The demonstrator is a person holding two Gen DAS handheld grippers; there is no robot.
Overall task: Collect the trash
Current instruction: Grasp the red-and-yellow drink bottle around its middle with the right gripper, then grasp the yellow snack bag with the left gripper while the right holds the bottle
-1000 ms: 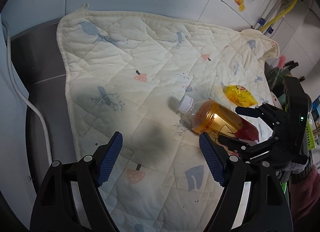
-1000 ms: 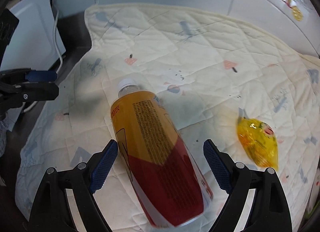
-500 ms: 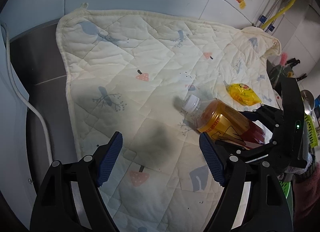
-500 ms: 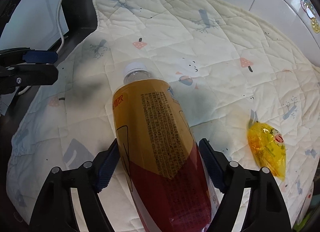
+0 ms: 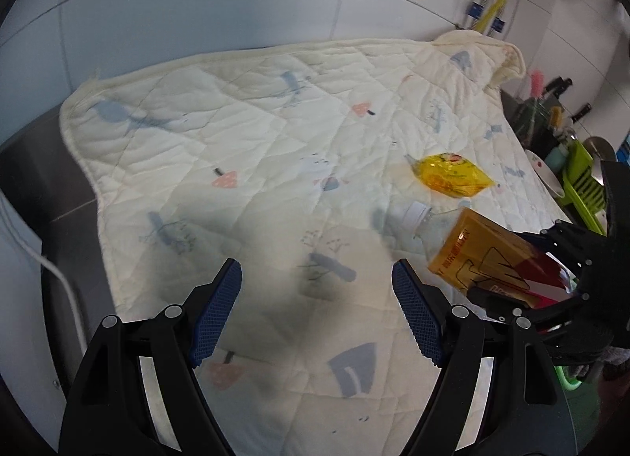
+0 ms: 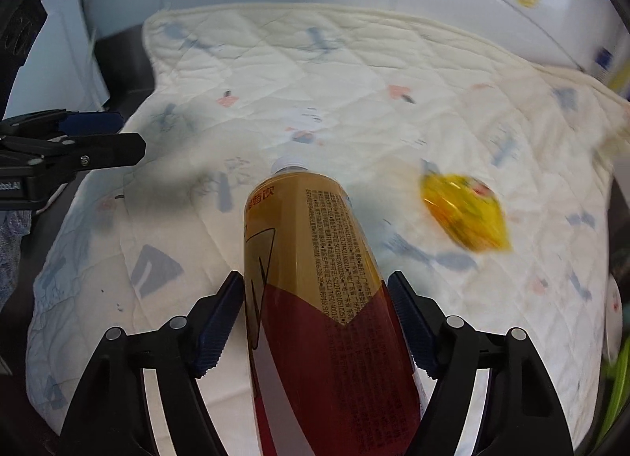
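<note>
A plastic bottle with an amber and red label and a white cap is between the pads of my right gripper, whose jaws are closing and press on both its sides. The left wrist view shows the same bottle held off the quilt, cap pointing left, in the right gripper. A yellow snack wrapper lies on the cream quilt just beyond the bottle. My left gripper hovers open over the quilt's near left part, with nothing between its fingers.
The quilt covers a dark counter against a tiled wall. A white cable runs along the left side. A green rack and a white plate stand at the right. A white appliance sits at the far left.
The right gripper's jaws came in onto the bottle and raised it off the quilt. The left gripper swung towards the right, bringing the wrapper and bottle nearer the middle of its view.
</note>
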